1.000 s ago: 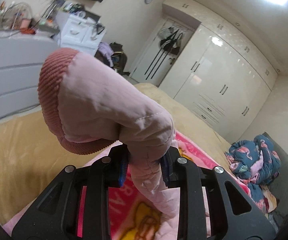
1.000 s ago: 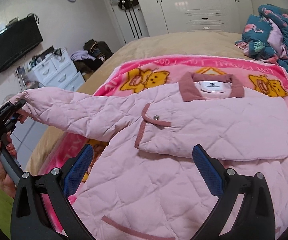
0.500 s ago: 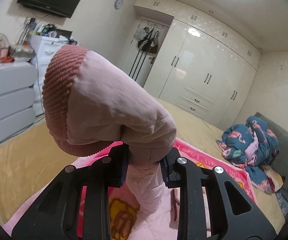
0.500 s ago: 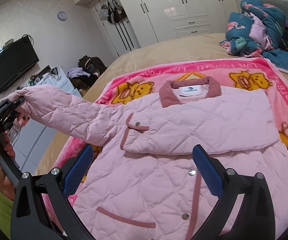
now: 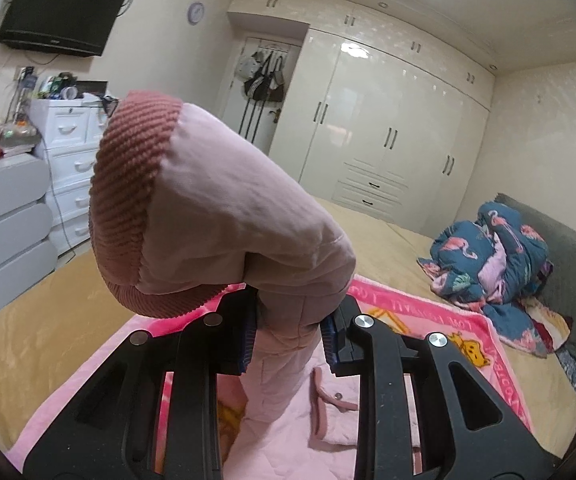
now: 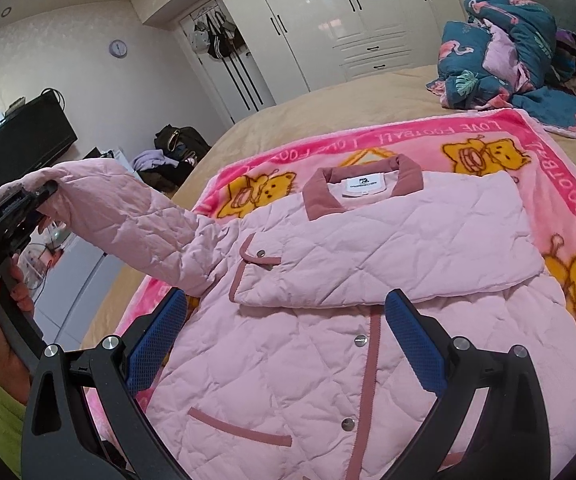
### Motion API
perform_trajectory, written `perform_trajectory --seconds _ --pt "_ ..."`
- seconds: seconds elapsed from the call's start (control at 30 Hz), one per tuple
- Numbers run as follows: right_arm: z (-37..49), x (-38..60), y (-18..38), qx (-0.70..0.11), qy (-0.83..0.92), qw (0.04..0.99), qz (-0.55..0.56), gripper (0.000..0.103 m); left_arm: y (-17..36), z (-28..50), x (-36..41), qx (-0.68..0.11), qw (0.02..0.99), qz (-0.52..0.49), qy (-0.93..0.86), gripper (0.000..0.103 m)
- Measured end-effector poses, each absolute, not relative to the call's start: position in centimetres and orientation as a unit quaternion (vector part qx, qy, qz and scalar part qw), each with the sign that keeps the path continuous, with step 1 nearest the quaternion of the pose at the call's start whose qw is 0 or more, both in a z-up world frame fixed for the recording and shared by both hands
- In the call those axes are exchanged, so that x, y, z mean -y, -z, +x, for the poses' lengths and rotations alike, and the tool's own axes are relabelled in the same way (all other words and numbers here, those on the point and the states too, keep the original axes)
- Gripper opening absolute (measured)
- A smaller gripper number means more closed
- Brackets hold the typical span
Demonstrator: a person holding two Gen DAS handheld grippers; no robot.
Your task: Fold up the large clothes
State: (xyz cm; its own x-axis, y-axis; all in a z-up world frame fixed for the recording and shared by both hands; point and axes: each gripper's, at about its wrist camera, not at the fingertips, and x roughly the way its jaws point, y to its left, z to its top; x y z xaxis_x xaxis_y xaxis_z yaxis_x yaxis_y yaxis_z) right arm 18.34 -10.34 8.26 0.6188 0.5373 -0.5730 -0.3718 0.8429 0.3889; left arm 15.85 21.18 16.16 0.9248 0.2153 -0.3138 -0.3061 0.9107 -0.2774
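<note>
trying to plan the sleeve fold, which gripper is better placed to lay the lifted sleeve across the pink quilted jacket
Left. The left gripper is already shut on the lifted pink quilted sleeve near its ribbed cuff. The right gripper hangs open and empty over the pink quilted jacket, whose other sleeve lies folded across its chest.

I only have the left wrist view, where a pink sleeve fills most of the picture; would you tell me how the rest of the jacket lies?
Observer: The jacket lies front-up on a pink cartoon blanket, collar at the far end.
Operator: Thank you. Is the other sleeve already folded?
Observer: Yes, it lies folded across the chest, cuff towards the held side.
Operator: And where is the right tool?
Observer: The right tool hovers open above the jacket's lower front, holding nothing.
Operator: Is my sleeve clear of the bed?
Observer: Yes, the left tool holds the sleeve lifted out over the bed's edge.
</note>
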Motion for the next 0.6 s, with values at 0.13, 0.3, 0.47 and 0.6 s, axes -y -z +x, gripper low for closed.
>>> perform_trajectory --seconds 0.13,0.3,0.47,0.6 --pt "18.4 11.3 -8.3 -0.353 -0.251 0.893 0.12 0.099 -16.3 16.5 -19.5 -0.143 0.971 -0.15 -0.121 0.019" --pt "18.7 12.8 -8.4 -0.349 -0.242 0.896 0.127 0.099 -16.2 17.5 -17.5 -0.15 0.974 -0.135 -0.103 0.019" --pt "18.9 15.0 -8.1 -0.348 -0.224 0.899 0.142 0.099 -15.9 18.5 -15.4 -0.157 0.977 -0.12 -0.083 0.019" --pt "19.2 16.8 -7.8 -0.345 -0.208 0.902 0.155 0.099 -15.6 19.1 -13.9 -0.158 0.978 -0.116 -0.066 0.019"
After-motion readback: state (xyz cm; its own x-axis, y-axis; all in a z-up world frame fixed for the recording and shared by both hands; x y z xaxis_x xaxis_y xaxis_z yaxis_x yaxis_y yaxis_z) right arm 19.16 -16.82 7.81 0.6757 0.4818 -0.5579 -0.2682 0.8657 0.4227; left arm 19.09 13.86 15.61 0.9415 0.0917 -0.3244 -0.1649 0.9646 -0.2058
